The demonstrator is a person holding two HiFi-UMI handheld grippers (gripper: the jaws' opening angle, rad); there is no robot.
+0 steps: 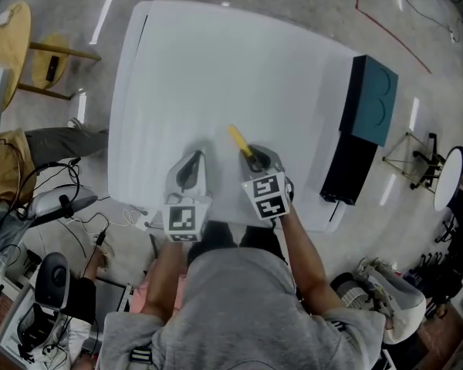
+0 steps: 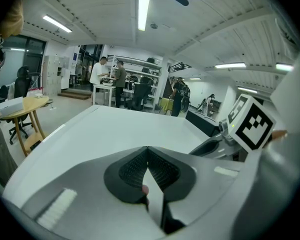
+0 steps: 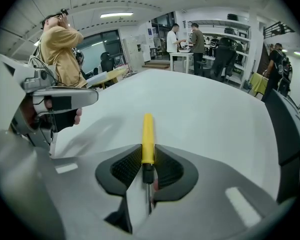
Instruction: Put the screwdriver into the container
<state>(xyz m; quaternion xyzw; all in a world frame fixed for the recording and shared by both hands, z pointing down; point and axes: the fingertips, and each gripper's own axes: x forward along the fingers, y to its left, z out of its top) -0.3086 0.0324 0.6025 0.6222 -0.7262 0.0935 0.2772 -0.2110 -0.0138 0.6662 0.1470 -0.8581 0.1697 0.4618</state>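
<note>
1. Closest in, the right gripper [image 3: 148, 153] has its fingers pinched on the screwdriver [image 3: 148, 131]. The pads squeeze the lower end of the yellow handle. The black collar and metal shaft run back toward the camera, so most of the handle pokes out front. We reckon that's handy for dropping it in handle-first.
2. Beside it, the left gripper [image 2: 148, 151] has its fingers pressed together on nothing. We'd guess it's parked there because this is a one-hand job.
3. Only the right gripper view shows that pinch. The head view just gives us a yellow stub sticking out past the gripper, over the near part of the white table [image 1: 216, 60]. We can't tell whether the screwdriver touches the tabletop.
4. Further off is the container [image 1: 373, 102], a dark box at the table's right edge, well apart from the screwdriver. Only the head view shows it properly, so the carry across isn't done yet.
5. Way back, both gripper views show people [image 2: 107, 76] at some shelves, which the head view misses.
</note>
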